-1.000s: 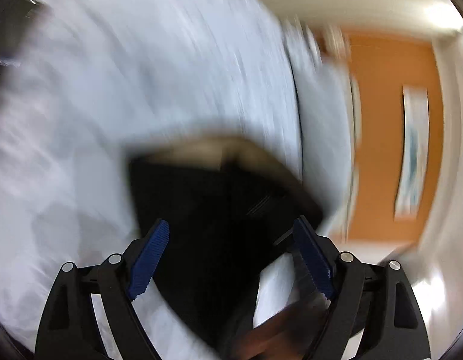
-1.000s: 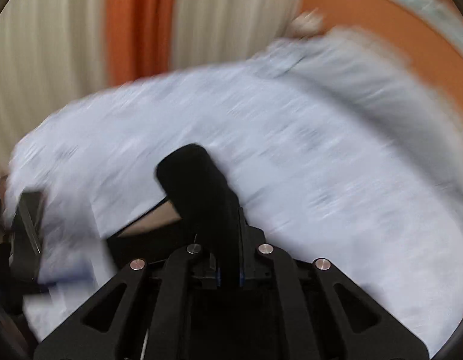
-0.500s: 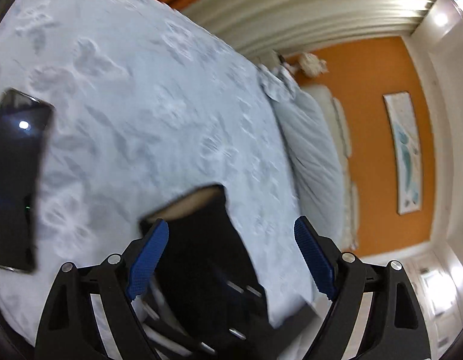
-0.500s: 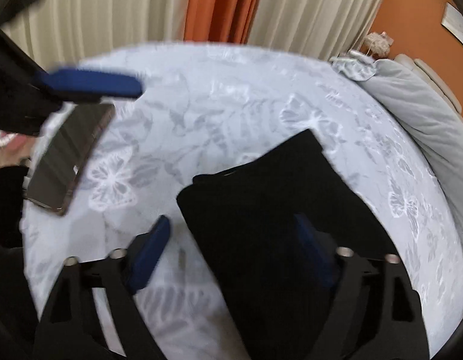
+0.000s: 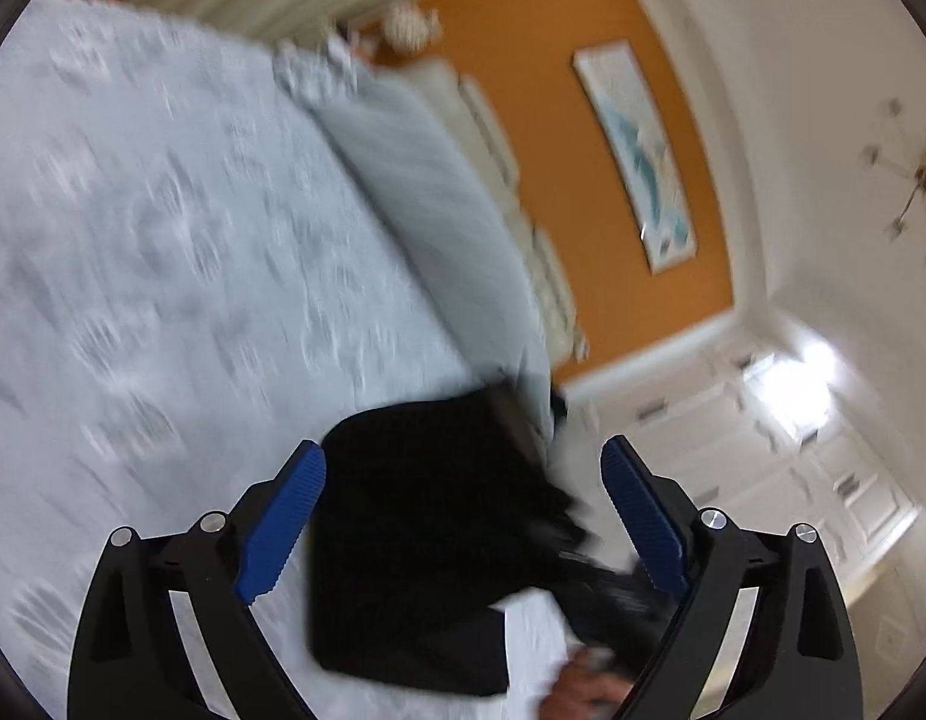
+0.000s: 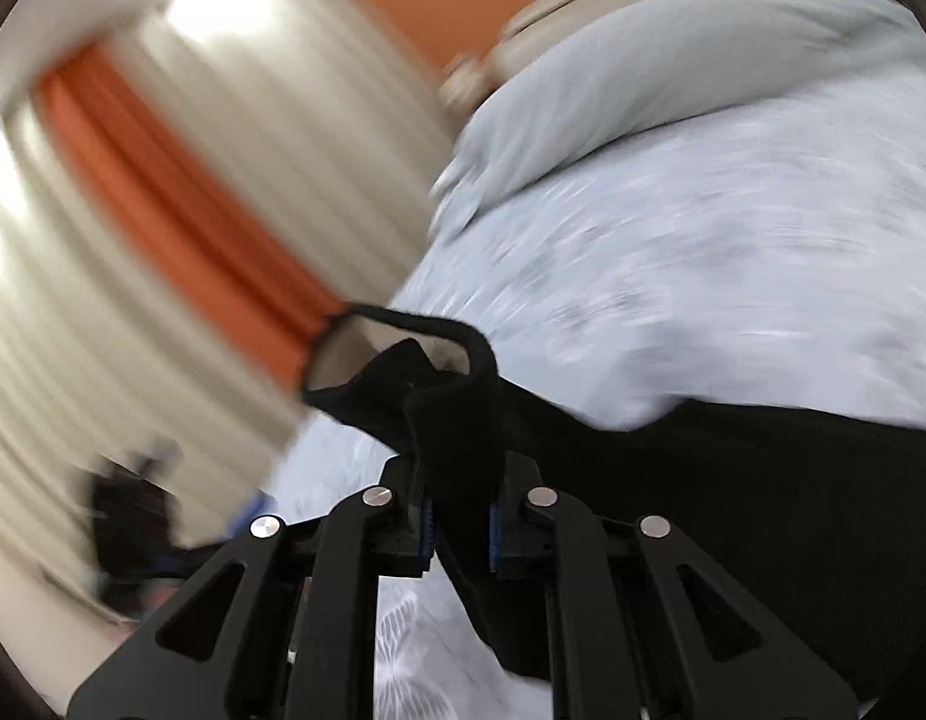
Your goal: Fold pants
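The black pants (image 5: 426, 516) lie folded on the pale patterned bedspread (image 5: 162, 240), between the fingers of my left gripper (image 5: 463, 516), which is open and empty above them. In the right wrist view my right gripper (image 6: 459, 531) is shut on a bunched edge of the black pants (image 6: 733, 480), lifting it off the bedspread (image 6: 703, 252); a thin loop of fabric (image 6: 402, 324) sticks up beyond the fingers. Both views are motion-blurred.
A grey pillow (image 5: 438, 204) and a headboard lie along the far side of the bed by the orange wall (image 5: 559, 120). Cream and orange curtains (image 6: 162, 210) hang behind the bed. A person's hand (image 5: 583, 690) shows at the lower right of the left view.
My right gripper, open over the folded pants half a second ago, is now shut on their edge and has lifted it. My left gripper has swung right; the phone has left its view.
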`<state>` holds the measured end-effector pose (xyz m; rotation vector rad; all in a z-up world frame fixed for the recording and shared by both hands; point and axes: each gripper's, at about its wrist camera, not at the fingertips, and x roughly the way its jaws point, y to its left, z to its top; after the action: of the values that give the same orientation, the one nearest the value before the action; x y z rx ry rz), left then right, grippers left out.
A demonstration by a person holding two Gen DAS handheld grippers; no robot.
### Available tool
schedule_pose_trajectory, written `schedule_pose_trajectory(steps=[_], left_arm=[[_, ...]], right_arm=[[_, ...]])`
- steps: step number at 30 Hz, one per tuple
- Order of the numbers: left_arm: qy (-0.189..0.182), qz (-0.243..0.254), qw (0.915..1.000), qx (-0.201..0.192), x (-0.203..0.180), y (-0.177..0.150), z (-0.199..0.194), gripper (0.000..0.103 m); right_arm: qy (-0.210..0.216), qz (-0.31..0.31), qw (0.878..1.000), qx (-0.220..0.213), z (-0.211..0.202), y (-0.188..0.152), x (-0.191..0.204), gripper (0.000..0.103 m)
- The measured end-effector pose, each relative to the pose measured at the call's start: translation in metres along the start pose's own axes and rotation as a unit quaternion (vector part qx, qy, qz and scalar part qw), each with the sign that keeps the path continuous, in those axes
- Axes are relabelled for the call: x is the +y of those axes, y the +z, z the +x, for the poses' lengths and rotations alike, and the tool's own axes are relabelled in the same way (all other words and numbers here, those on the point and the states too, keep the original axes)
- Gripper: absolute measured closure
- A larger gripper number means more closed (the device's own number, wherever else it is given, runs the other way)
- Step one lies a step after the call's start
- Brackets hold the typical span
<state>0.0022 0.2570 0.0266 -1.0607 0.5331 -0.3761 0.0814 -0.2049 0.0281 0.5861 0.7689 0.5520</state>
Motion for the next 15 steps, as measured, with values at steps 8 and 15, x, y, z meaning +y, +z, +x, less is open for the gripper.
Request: schedule_pose_trajectory(steps=[8,15], left_arm=[[0.03,0.038,0.9847,0.168,-0.032,-0.095,0.143,0.012],[0.111,0.128,0.9626,0.212,-0.033,-0.16,0.21,0.012]], right_arm=[[-0.189,0.11,0.973,0.072,-0.069,-0.057,-0.187,0.081],[-0.195,0.043,0.98,0.007,-0.1,-0.041,-0.169,0.033]])
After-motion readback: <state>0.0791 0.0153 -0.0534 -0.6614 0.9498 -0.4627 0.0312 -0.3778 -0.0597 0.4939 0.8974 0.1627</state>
